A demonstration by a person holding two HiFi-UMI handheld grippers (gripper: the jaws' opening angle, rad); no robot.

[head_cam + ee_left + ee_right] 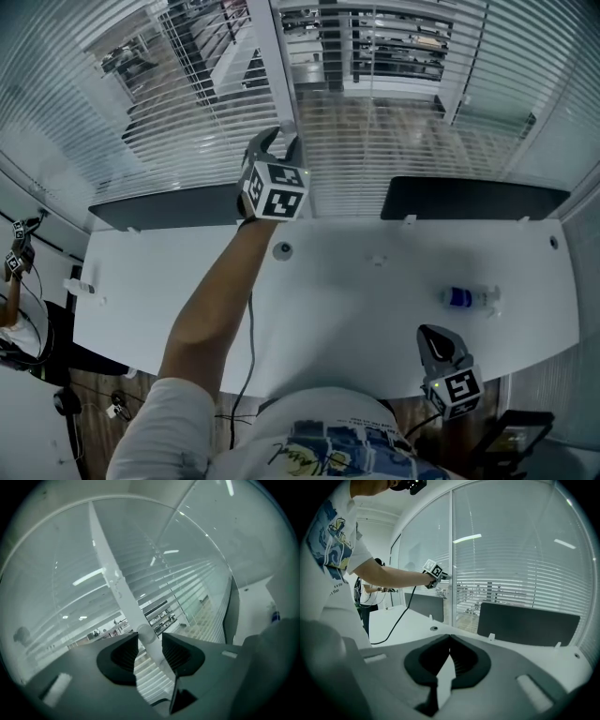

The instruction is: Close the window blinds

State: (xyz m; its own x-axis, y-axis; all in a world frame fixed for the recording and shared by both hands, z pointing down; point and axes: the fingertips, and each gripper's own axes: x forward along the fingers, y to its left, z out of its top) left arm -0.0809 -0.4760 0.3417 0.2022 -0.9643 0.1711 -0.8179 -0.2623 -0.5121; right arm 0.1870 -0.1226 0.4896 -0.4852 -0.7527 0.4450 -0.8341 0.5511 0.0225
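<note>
White slatted blinds (pixel 394 141) cover the glass wall behind the desk, with slats tilted so the room beyond shows through. My left gripper (pixel 279 141) is stretched out to them beside the white window post (pixel 272 56). In the left gripper view a white blind wand (pixel 117 583) runs down between the jaws of that gripper (pixel 150 641); its rounded end sits in the gap and the pads stand off it, open. My right gripper (pixel 433 336) rests low at the desk's near edge, shut and empty (pixel 450 639). The right gripper view shows the left gripper (pixel 440 576) at the blinds (pixel 525 573).
A white desk (pixel 356 309) lies between me and the window, with a small bottle (pixel 466 298) at the right and a cable hole (pixel 282 250). Dark partition panels (pixel 473 199) (pixel 164 208) stand along its far edge. A black cable (pixel 248 328) trails from the left arm.
</note>
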